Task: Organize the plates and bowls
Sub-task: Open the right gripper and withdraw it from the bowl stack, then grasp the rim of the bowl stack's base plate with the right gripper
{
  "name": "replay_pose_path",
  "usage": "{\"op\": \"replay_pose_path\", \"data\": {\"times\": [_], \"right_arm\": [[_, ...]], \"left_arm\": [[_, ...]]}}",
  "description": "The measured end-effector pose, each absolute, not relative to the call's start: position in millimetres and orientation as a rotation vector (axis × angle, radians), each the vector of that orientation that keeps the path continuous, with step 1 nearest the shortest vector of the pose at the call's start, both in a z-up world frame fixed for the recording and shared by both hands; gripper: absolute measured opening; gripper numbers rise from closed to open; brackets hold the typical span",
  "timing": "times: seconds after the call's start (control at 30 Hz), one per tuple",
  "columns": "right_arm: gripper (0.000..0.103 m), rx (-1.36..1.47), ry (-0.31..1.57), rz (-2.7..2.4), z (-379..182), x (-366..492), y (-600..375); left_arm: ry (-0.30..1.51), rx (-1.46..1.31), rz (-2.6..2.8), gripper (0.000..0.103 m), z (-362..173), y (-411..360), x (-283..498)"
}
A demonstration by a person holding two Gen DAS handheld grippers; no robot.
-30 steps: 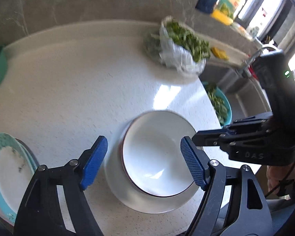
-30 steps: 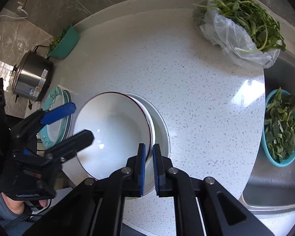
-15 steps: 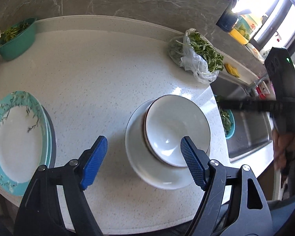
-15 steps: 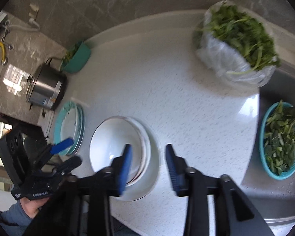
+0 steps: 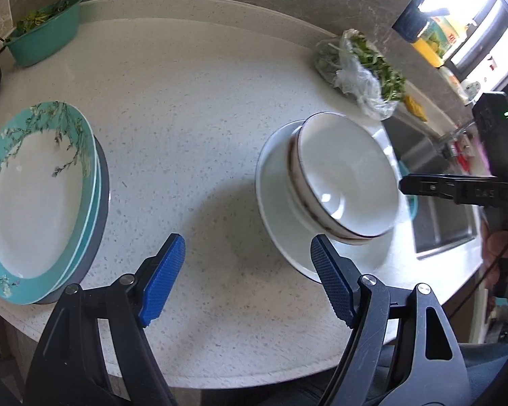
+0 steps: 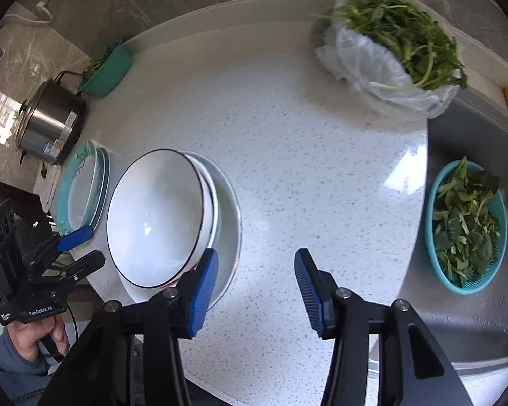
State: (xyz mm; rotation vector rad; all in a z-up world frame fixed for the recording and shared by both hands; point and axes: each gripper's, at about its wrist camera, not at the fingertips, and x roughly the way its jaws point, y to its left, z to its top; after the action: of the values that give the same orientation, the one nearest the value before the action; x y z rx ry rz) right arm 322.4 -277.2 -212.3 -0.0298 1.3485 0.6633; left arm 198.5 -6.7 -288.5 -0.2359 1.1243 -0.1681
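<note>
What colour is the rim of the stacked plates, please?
Teal with a floral branch pattern around a white centre on the stacked plates, clearest in the left wrist view.

Both wrist views look down from above onto the white speckled counter (image 5: 193, 108), sharing the stacked white bowls (image 5: 345, 182) (image 6: 159, 216): 3 o'clock left, 9 o'clock right.

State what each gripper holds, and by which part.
Nothing: the left gripper and right gripper are both open and empty, and the bowls rest on the plate.
</note>
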Motion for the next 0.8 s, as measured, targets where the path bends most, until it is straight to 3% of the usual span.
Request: {"op": "replay_pose_path", "data": {"times": [0.47, 0.63, 0.73, 0.8], "right_arm": [[0.050, -0.124, 1.378, 0.805, -243, 338, -262], [0.045, -0.152, 1.372, 0.858, -252, 345, -253], [0.041, -0.145, 1.368, 0.882, -257, 348, -248], [0.037, -0.134, 1.374, 0.898, -260, 349, -246]], "left_arm": [[1.182, -0.251, -0.063, 0.075, -320, -20, 220], [1.196, -0.229, -0.046, 0.075, -324, -22, 234], [1.214, -0.206, -0.044, 0.071, -331, -27, 242], [1.220, -0.225, -0.068, 0.057, -336, -29, 244]]}}
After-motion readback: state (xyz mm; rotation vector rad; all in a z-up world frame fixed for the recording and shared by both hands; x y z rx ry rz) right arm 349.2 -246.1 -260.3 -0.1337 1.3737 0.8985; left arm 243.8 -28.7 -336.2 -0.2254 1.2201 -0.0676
